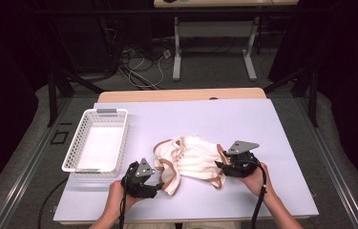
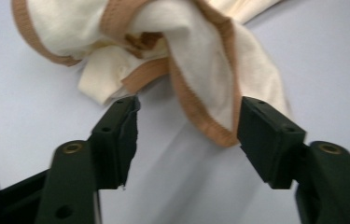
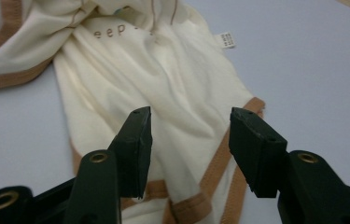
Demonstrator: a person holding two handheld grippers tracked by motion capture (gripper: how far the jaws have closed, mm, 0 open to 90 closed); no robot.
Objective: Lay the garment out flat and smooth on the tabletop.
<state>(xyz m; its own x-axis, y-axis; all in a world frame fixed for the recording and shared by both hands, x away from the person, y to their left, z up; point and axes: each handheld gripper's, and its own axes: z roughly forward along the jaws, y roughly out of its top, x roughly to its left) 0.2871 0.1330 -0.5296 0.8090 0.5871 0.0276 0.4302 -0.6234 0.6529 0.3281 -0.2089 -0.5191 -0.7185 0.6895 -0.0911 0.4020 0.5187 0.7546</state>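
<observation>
The cream garment (image 1: 193,160) with tan trim lies crumpled on the pale table (image 1: 243,119), near the front edge and a little right of the middle, between my two grippers. In the right gripper view I can read the printed letters "eep" on the cream cloth, the rest of the word lost in a fold, and a small white care label (image 3: 227,39) juts from the seam at the far side, its print too small to read. A tan binding runs round the openings and along the hem. My right gripper (image 1: 225,164) sits at the garment's right end with its jaws spread; in the right gripper view the cloth lies below and beyond them, and neither pad presses on it. My left gripper (image 1: 153,183) sits at the garment's near left corner, also with jaws spread: in the left gripper view a tan-edged fold hangs down into the gap close to one pad, but I cannot tell whether it touches, and nothing is pinched. My hands come in from the near edge behind each gripper, cables trailing back. To the left of the garment, well apart from it, stands a white mesh basket (image 1: 85,143) with grey handles at its near and far ends.
</observation>
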